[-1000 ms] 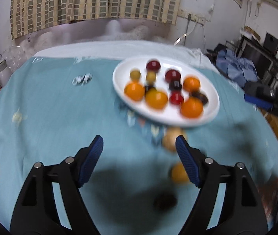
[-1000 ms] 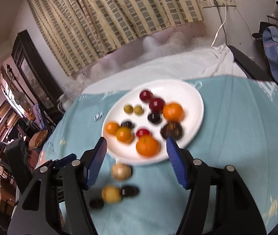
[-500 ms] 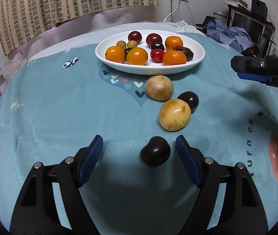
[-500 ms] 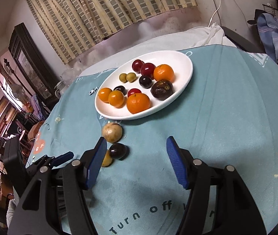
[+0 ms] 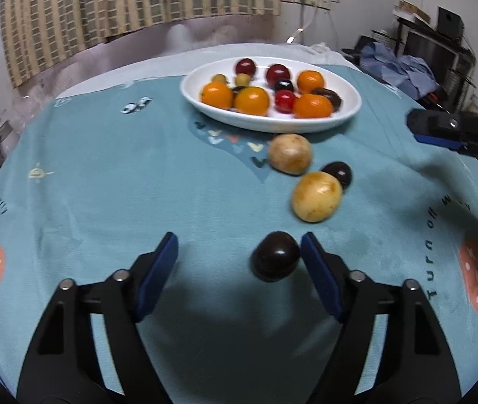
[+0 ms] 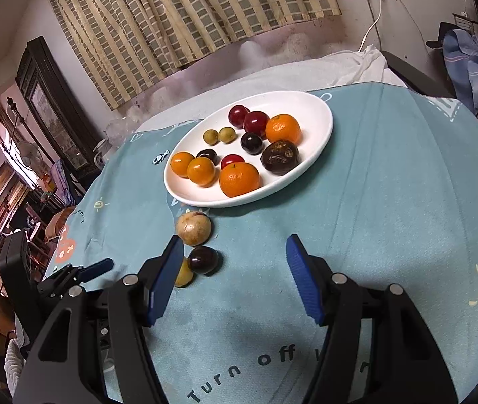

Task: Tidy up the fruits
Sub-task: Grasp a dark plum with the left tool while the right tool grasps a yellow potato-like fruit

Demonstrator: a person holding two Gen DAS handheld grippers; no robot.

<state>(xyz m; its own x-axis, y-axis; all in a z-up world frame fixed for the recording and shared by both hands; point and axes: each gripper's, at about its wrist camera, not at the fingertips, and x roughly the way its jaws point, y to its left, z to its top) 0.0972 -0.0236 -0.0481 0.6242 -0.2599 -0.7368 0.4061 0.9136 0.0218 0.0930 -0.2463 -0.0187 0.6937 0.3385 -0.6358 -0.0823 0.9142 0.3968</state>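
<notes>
Nearest in the left wrist view, the left gripper [image 5: 239,256] has just been closing, with a dark plum [image 5: 276,260] between its jaws. The plum lies against the right-hand blue pad, while the left-hand pad stands well clear of it, so the jaws are apart and nothing is clamped yet. The fruit rests on the teal tablecloth [image 5: 104,185]; the gripper straddles it, probably to pick it up.

Just beyond, a yellow-brown round fruit [image 5: 317,197] touches a second dark plum [image 5: 338,173], and a paler tan fruit [image 5: 290,154] sits just short of the plate's near rim. These four loose fruits look like what remains to be gathered.

The right gripper [image 6: 235,271] hangs over bare cloth with its jaws moderately apart and nothing between them, apparently waiting near the same cluster.

Farther off, the white oval plate [image 5: 346,118] holds four mandarins, red and dark plums, two small green fruits and a wrinkled dark passion fruit [image 6: 280,157]. Their grouping suggests the plate is the collecting place. Beyond hang checked curtains [image 6: 205,17].
</notes>
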